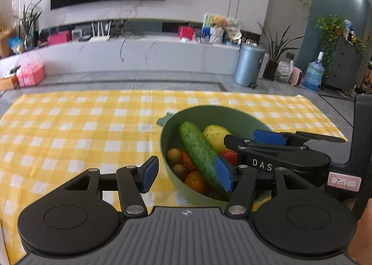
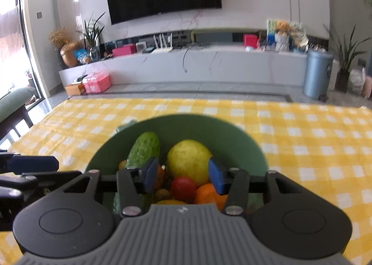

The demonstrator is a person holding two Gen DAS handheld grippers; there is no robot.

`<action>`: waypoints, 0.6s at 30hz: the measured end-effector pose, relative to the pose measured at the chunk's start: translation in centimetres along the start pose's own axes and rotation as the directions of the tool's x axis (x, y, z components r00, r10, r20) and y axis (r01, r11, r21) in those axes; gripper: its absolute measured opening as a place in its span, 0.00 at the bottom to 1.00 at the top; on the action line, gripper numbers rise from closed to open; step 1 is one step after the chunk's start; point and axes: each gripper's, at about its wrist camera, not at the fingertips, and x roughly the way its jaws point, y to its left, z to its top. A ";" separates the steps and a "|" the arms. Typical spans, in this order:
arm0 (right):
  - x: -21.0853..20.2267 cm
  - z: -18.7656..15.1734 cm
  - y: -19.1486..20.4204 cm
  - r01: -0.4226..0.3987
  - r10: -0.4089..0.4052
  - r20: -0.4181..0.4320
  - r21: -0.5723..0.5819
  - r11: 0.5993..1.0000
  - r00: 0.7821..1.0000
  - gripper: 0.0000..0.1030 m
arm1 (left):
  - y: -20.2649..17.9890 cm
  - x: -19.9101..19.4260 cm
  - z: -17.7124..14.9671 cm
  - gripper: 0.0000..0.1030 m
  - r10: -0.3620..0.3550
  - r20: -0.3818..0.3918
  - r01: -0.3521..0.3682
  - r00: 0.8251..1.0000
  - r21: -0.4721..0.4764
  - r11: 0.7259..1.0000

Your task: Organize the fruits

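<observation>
A green bowl (image 1: 209,109) (image 2: 186,118) on the yellow checked cloth holds a cucumber (image 1: 197,151) (image 2: 145,148), a yellow fruit (image 1: 215,135) (image 2: 188,160), a red tomato (image 2: 183,187), oranges (image 1: 195,181) (image 2: 204,192) and small brown fruits (image 1: 174,155). My left gripper (image 1: 187,175) is open and straddles the bowl's near left rim, one pad outside over the cloth, the other by the cucumber's near end. My right gripper (image 2: 183,177) is open just above the fruit, with the tomato below its gap and nothing held. From the right, its fingers (image 1: 268,137) reach over the bowl.
The yellow checked tablecloth (image 1: 81,130) (image 2: 302,139) stretches wide to the left of the bowl and behind it. Beyond the table's far edge lie a grey floor, a blue bin (image 1: 248,65) and a white TV cabinet (image 2: 209,65). A hand (image 1: 362,230) shows at the lower right.
</observation>
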 end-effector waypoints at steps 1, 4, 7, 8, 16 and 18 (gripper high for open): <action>-0.6 0.1 0.1 0.011 -0.011 0.019 -0.002 1.000 1.000 0.53 | -0.2 -0.4 -0.1 0.67 -0.002 0.020 0.002 1.000 0.013 1.000; -2.8 0.4 0.0 0.041 -0.042 0.089 0.016 0.999 0.995 0.65 | -1.1 -1.8 -0.3 0.70 0.002 0.084 -0.006 0.996 0.055 0.998; -5.2 0.5 -0.4 0.071 -0.076 0.146 0.043 0.997 0.986 0.67 | -1.9 -3.5 -0.5 0.77 0.009 0.150 -0.023 0.989 0.094 0.995; -6.0 0.4 -0.5 0.081 -0.088 0.161 0.052 0.995 0.983 0.70 | -2.2 -4.1 -0.6 0.78 0.010 0.172 -0.028 0.985 0.102 0.994; -13.2 -1.4 -0.1 0.117 -0.143 0.248 0.117 0.986 0.958 0.82 | -4.2 -8.0 -2.6 0.87 0.047 0.311 -0.102 0.949 0.163 0.981; -14.7 -2.1 0.5 0.138 -0.162 0.244 0.115 0.984 0.956 0.83 | -4.6 -8.5 -3.1 0.88 0.061 0.315 -0.122 0.947 0.178 0.977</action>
